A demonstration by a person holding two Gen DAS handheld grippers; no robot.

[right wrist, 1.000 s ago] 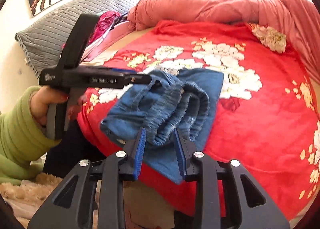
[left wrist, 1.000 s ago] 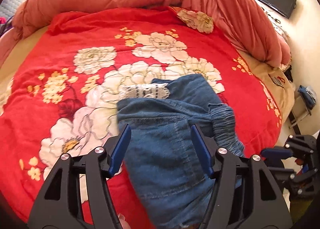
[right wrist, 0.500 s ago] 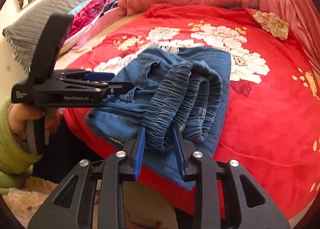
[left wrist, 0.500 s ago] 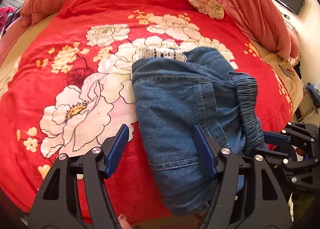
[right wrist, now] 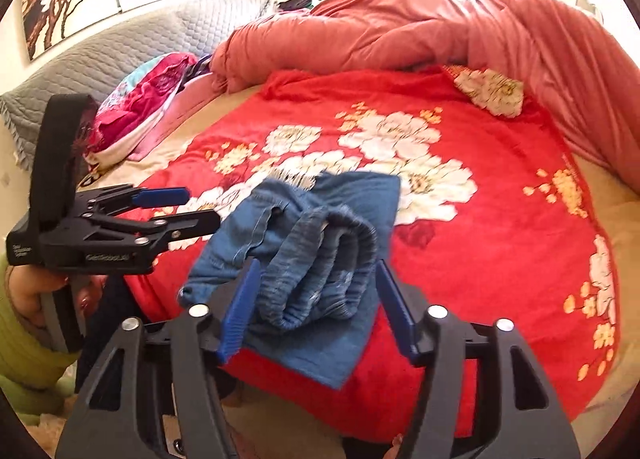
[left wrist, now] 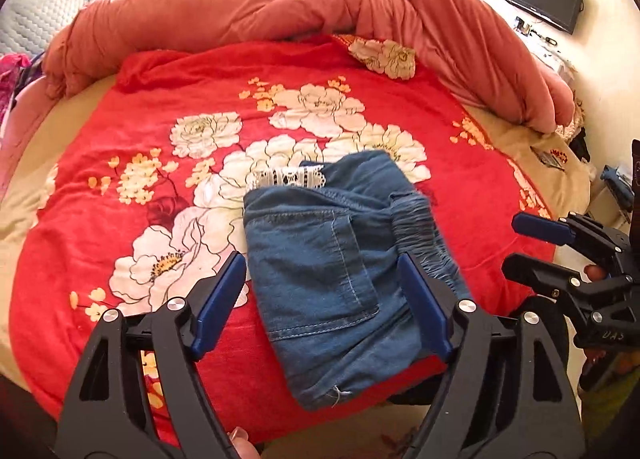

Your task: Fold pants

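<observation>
Now both tongs, left (left wrist: 322,301) and right (right wrist: 314,309), are opening, pads clear of the folded pants (left wrist: 332,263) (near the blanket's (left wrist: 100,187) front edge).

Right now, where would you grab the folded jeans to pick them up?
Grab the folded jeans at the bunched elastic waistband, coming from the near bed edge. That thick roll faces the right gripper, whose opening jaws straddle it without pressing. The flat pocket side would probably slip.
</observation>
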